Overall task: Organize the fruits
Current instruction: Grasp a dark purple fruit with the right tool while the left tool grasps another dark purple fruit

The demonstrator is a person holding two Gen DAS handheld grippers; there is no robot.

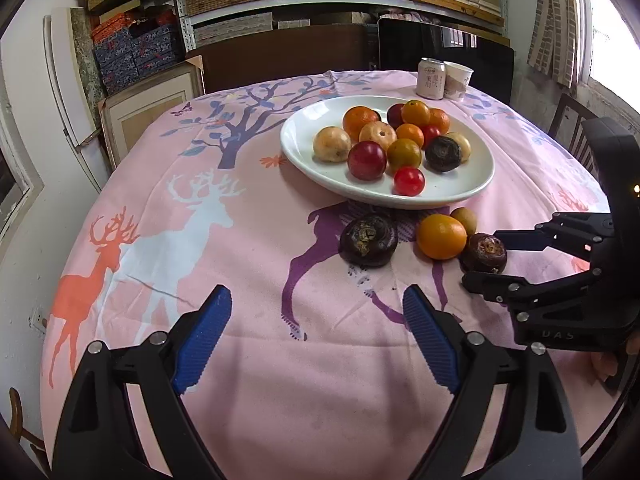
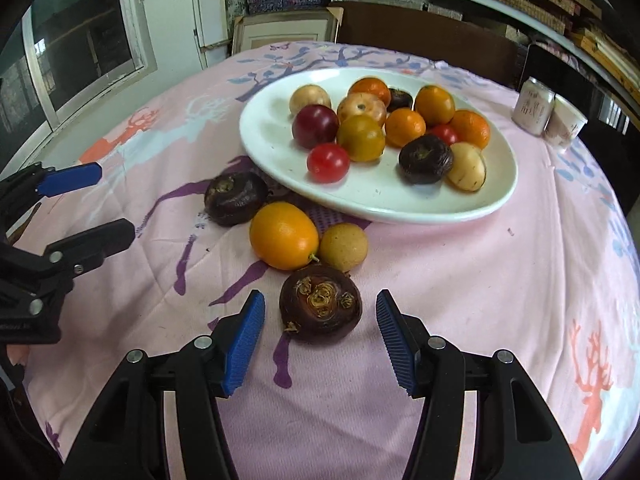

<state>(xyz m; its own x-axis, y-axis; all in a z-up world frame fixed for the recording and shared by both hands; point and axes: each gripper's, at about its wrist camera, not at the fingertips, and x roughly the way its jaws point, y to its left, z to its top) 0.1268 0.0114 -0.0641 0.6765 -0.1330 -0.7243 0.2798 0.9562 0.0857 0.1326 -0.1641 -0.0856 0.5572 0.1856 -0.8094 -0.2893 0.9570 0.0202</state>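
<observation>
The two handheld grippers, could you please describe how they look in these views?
Both are built alike. The left gripper has a black plastic frame with linkage arms joined by round silver bolts, and two fingers tipped with blue ribbed pads. The right gripper has the same black frame, silver bolts and blue ribbed pads. Seen from the left wrist, its body carries faint embossed lettering. No cables or sleeves are visible.
</observation>
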